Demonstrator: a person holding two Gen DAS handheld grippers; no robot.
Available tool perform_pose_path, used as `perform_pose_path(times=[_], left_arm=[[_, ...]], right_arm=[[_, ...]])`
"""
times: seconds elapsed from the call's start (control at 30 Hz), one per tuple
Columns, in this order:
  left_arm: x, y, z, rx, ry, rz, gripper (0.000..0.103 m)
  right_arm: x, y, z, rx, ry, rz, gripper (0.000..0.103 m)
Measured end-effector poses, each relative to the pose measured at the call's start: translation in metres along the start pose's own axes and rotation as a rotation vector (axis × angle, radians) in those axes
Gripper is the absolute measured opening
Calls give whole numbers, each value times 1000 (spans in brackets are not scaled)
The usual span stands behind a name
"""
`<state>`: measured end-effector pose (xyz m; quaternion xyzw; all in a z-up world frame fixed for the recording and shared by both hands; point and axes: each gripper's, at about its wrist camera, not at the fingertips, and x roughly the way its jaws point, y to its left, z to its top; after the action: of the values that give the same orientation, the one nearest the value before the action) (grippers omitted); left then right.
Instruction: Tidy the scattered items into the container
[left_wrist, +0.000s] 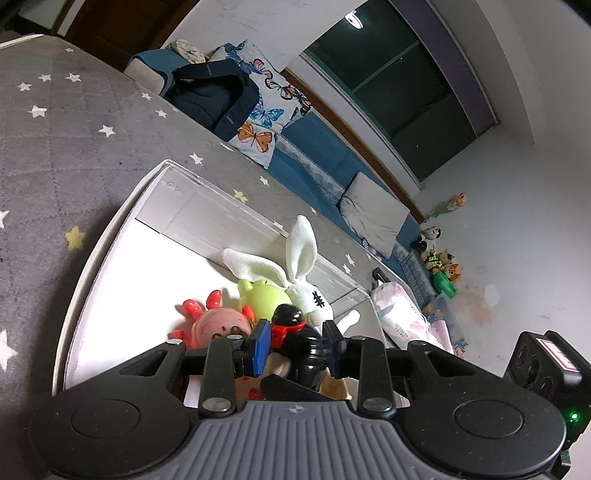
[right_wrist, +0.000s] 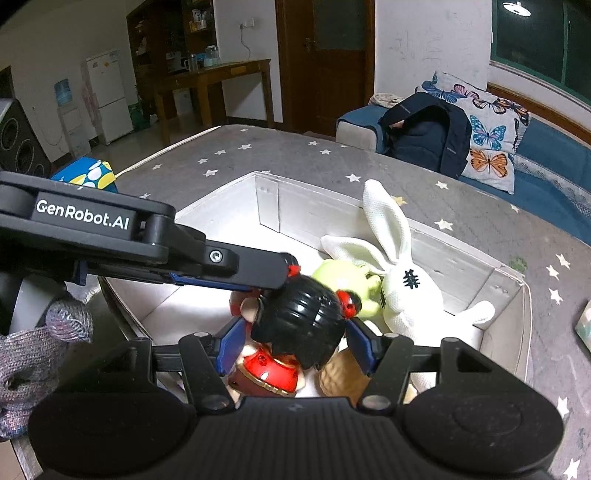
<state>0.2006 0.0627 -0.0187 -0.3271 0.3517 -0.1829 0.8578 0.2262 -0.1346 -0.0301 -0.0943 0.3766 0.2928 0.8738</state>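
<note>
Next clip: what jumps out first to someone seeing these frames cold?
A glossy black-haired doll with red hair bobbles is pinched by both the right claw and left claw over the white cardboard box. Behind it in the box lie a white knitted rabbit and a green frog toy.

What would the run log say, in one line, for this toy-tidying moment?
right claw: shut on black-haired doll | left claw: either side of doll, grip unclear | white box: holds bunny, green toy
</note>
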Motion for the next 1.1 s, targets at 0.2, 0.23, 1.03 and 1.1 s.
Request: perform_pose_path(times=[0.2,0.23,1.03,1.1], left_arm=[[-2,-3,-1,15,-7,13,33],[-2,-4,-1,15,-7,15,33],[-43,-41,-32,265,-80,197,33],[-48,-45,-37,290,-86,209,34]], right_arm=[[-3,0,-2,9,-5,3,62],[-4,1,-3,9,-5,2,62],[-42,11,-16,56,-82,-22,79],[-46,13,-19,55,-90,-28,81]])
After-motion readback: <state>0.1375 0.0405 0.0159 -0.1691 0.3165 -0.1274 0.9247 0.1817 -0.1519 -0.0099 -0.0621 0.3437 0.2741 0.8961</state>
